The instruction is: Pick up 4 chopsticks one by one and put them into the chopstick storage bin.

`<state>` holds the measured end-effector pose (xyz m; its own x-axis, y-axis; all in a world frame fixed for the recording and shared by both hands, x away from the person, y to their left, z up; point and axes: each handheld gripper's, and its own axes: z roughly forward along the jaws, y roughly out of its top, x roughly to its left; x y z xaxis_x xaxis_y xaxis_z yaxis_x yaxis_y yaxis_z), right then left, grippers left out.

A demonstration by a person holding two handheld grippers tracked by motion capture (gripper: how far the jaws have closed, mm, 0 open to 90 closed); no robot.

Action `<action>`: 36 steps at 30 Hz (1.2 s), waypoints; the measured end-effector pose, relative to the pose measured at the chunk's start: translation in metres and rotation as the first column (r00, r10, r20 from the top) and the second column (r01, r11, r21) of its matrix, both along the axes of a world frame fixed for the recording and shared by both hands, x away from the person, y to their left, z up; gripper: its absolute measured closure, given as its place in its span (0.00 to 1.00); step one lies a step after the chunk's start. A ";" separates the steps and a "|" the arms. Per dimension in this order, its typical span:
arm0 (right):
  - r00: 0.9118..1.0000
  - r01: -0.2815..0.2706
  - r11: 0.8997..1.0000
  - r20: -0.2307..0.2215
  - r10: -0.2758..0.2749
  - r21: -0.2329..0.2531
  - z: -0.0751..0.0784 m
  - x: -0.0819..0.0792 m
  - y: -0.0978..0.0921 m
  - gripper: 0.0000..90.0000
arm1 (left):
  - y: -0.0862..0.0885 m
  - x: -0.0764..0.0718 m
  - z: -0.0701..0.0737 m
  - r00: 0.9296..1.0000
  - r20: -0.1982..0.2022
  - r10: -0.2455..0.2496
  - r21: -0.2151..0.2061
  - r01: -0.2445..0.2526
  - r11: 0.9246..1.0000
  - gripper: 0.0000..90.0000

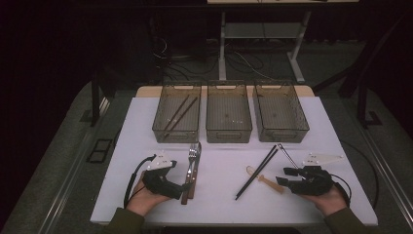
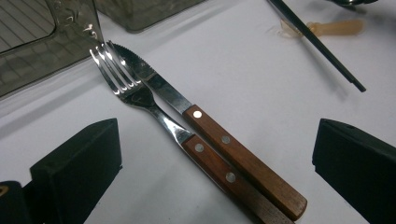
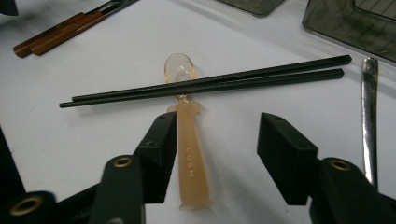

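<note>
A fork (image 2: 126,86) and a knife (image 2: 210,135) with wooden handles lie side by side on the white table (image 1: 219,200). My left gripper (image 2: 217,154) is open, a black jaw on either side of the two handles, touching neither. In the high view this gripper (image 1: 186,185) sits at the handles' near end. An amber plastic spoon (image 3: 189,149) lies under a pair of black chopsticks (image 3: 205,84). My right gripper (image 3: 217,135) is open around the spoon's handle, which lies close to the left jaw. From above, the right gripper (image 1: 285,176) is at the spoon (image 1: 267,180).
Three clear grey bins stand in a row at the back: the left bin (image 1: 176,131) holds a pair of brown chopsticks (image 1: 179,113), beside it the middle bin (image 1: 229,132) and the right bin (image 1: 281,133). A thin metal utensil handle (image 3: 370,116) lies right of the black chopsticks.
</note>
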<state>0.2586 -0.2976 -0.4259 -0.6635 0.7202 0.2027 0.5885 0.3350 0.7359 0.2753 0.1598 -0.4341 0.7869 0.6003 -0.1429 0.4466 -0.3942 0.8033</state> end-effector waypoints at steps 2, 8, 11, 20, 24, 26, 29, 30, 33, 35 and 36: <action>1.000 0.004 1.000 -0.003 -0.004 -0.008 0.000 0.003 0.000 0.59 | 0.000 0.000 0.000 1.000 -0.003 -0.001 -0.001 0.001 1.000 0.00; 0.999 0.026 0.999 -0.031 -0.027 -0.024 0.000 0.014 0.005 0.72 | -0.001 -0.001 -0.001 1.000 -0.005 -0.006 -0.001 0.006 1.000 0.00; 0.999 0.027 0.999 -0.039 -0.029 -0.038 0.000 0.021 0.008 0.80 | -0.001 -0.002 0.000 1.000 -0.007 -0.009 -0.004 0.009 1.000 0.00; 0.995 0.069 0.996 -0.064 -0.072 -0.058 -0.001 0.044 0.012 1.00 | -0.002 -0.002 0.000 1.000 -0.012 -0.018 0.002 0.018 1.000 0.00; 0.993 0.090 0.994 -0.072 -0.094 -0.067 -0.003 0.055 0.014 1.00 | -0.002 -0.003 0.000 1.000 -0.011 -0.017 0.001 0.017 1.000 0.00; 0.992 0.100 0.992 -0.071 -0.106 -0.079 -0.004 0.061 0.013 1.00 | -0.002 -0.003 0.000 1.000 -0.010 -0.017 -0.002 0.017 1.000 0.00; 0.989 0.120 0.989 -0.075 -0.126 -0.087 -0.007 0.070 0.011 1.00 | -0.002 -0.003 0.000 1.000 -0.008 -0.021 -0.001 0.021 1.000 0.00; 0.988 0.125 0.988 -0.079 -0.132 -0.088 -0.008 0.073 0.011 1.00 | -0.003 -0.003 0.000 1.000 -0.008 -0.022 0.000 0.022 1.000 0.00; 0.986 0.134 0.986 -0.083 -0.142 -0.099 -0.011 0.079 0.010 1.00 | -0.003 -0.003 0.000 1.000 -0.007 -0.023 0.000 0.023 1.000 0.00; 0.985 0.141 0.984 -0.087 -0.150 -0.106 -0.012 0.082 0.011 1.00 | -0.003 -0.003 0.000 1.000 -0.007 -0.023 -0.001 0.023 1.000 0.00; 0.984 0.143 0.984 -0.089 -0.153 -0.108 -0.013 0.083 0.010 1.00 | -0.003 -0.003 0.000 1.000 -0.007 -0.024 -0.001 0.024 1.000 0.00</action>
